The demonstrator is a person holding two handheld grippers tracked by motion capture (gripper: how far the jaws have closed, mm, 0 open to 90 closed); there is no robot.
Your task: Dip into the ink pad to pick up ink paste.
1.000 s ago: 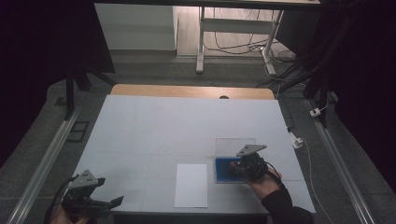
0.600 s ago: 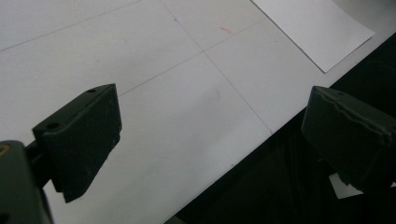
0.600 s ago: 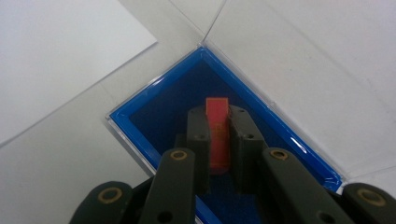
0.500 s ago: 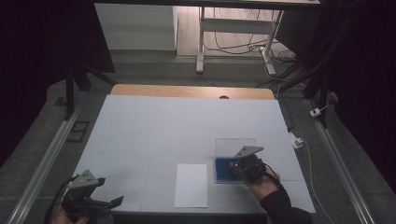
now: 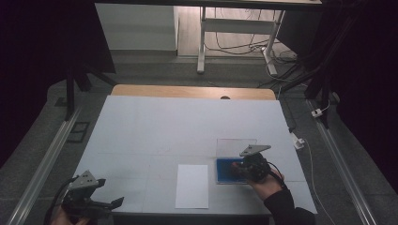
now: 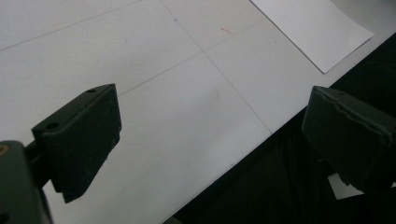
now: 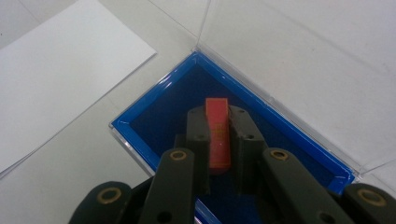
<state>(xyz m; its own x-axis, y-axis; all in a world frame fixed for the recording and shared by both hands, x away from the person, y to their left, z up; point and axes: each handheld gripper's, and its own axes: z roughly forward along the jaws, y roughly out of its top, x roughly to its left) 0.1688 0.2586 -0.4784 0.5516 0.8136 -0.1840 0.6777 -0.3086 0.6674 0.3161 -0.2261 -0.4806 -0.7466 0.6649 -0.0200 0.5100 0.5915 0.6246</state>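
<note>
An open case with a blue lining (image 5: 225, 171) (image 7: 163, 122) lies at the table's near right, its clear lid (image 5: 236, 144) folded back flat. My right gripper (image 5: 236, 169) (image 7: 218, 122) hovers over the blue tray, shut on a small flat red-orange piece (image 7: 218, 132) that stands on edge between the jaws. A white sheet of paper (image 5: 192, 185) (image 7: 51, 77) lies just left of the case. My left gripper (image 5: 112, 202) (image 6: 210, 135) is open at the near left corner of the table, jaws wide apart and nothing between them.
The white table top (image 5: 178, 126) has a wooden strip (image 5: 187, 91) along its far edge. Metal rails (image 5: 47, 159) run along both sides. A desk frame with cables (image 5: 234, 42) stands beyond. The table's near edge (image 6: 243, 154) runs under the left gripper.
</note>
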